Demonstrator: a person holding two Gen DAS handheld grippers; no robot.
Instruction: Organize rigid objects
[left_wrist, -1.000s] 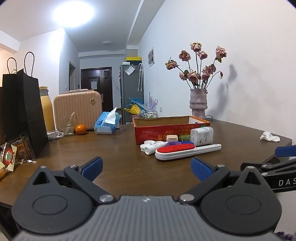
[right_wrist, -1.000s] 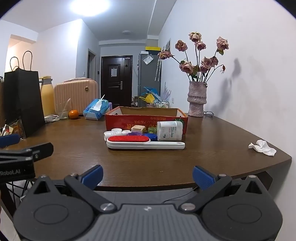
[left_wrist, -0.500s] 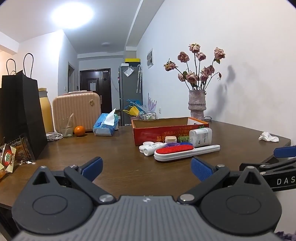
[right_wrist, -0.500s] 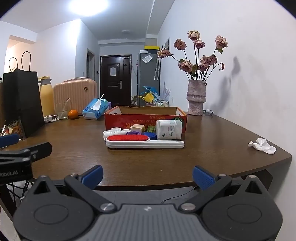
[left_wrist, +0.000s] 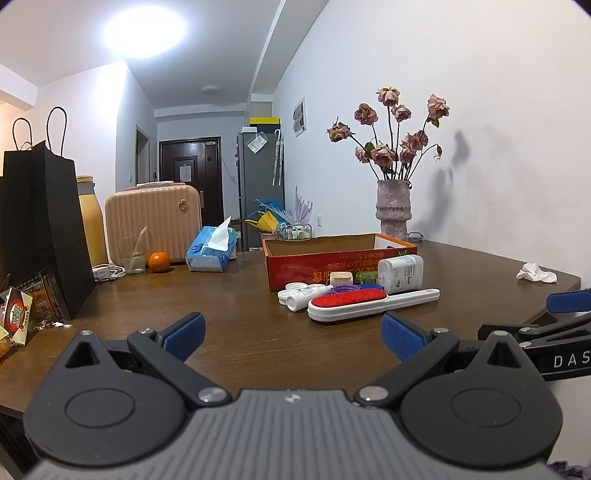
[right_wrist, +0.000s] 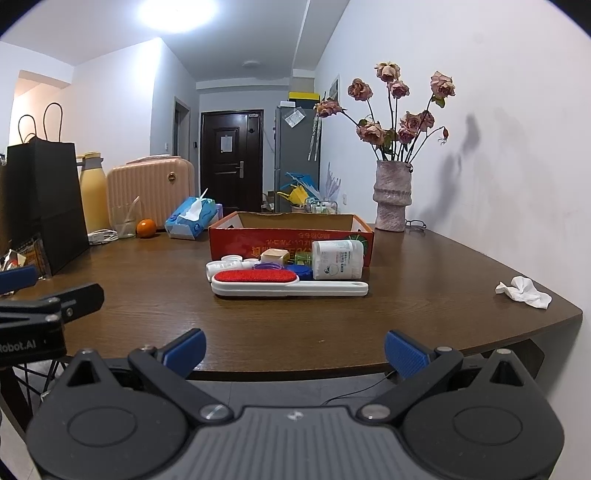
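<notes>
We judge the task barely begun: nothing we can see has gone into the box (right_wrist: 291, 236), though its floor is hidden behind the near wall, so we cannot rule out something lying low inside. The things to sort sit in a cluster on the surface (right_wrist: 258, 325), just in front of the box. The brush (right_wrist: 288, 282) lies nearest us, flat, handle pointing to 3 o'clock. Behind it, at 1 o'clock from its red pad, the bottle (right_wrist: 336, 259) lies on its side against the box wall. At 11 o'clock from the pad are white caps (right_wrist: 231, 260), a small tube (left_wrist: 304, 295), a beige block (right_wrist: 274, 255) and purple and blue lids, all touching or nearly so.

Our left claw (left_wrist: 291, 330) is released and holds nothing, hovering over the near edge of the surface. Our right claw (right_wrist: 293, 349) is likewise released and bare, short of the surface edge, well apart from the cluster. Everything is left to pick up, the brush likely first
</notes>
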